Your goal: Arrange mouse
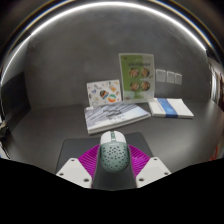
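Mouse (112, 153), pale and perforated, clamped between gripper (112, 172) jaws, both pads pressing its sides; carried above counter (50, 125), likely toward books (117, 117).

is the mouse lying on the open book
No, the mouse sits between the gripper fingers, nearer than the open book beyond it.

Dim room, ceiling glare arc overhead (fisheye bending edges), soft focus.

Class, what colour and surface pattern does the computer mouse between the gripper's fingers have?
Pale mint-white shell dotted with small holes, seen in the gripper view, held between the gripper fingers' magenta pads.
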`<state>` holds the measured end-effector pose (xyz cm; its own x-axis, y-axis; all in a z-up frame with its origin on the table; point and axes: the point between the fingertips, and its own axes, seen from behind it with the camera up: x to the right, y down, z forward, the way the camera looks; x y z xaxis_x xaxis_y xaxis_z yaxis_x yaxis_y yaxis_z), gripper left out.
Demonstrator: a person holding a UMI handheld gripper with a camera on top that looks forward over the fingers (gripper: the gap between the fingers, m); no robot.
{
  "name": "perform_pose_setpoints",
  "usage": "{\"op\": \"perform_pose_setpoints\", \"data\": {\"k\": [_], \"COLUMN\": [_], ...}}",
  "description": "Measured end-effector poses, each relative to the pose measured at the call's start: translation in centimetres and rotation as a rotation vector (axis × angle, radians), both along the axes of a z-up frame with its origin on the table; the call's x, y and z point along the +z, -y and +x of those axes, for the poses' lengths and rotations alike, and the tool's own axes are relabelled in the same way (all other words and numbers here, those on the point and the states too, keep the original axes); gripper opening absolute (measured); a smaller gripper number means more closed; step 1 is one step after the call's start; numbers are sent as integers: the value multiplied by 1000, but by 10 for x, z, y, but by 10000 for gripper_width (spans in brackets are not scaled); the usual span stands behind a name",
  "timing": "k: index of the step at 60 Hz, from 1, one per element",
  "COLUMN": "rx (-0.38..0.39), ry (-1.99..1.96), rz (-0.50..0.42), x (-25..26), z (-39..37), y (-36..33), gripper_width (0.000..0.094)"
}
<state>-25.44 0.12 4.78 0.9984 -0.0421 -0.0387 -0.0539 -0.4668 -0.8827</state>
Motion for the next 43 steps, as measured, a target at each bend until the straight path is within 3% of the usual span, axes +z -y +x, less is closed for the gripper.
{"op": "perform_pose_setpoints", "data": {"k": [11, 13, 22, 28, 43], "rx": [-30, -25, -4, 43, 129], "ry": [5, 47, 104, 59, -5], "rz": [-115, -80, -104, -146, -128], "x": [-58, -55, -58, -55, -33], "z": [-22, -20, -20, -26, 8], "y": [9, 3, 7, 20, 88], "gripper_width": [448, 472, 559, 867, 847]}}
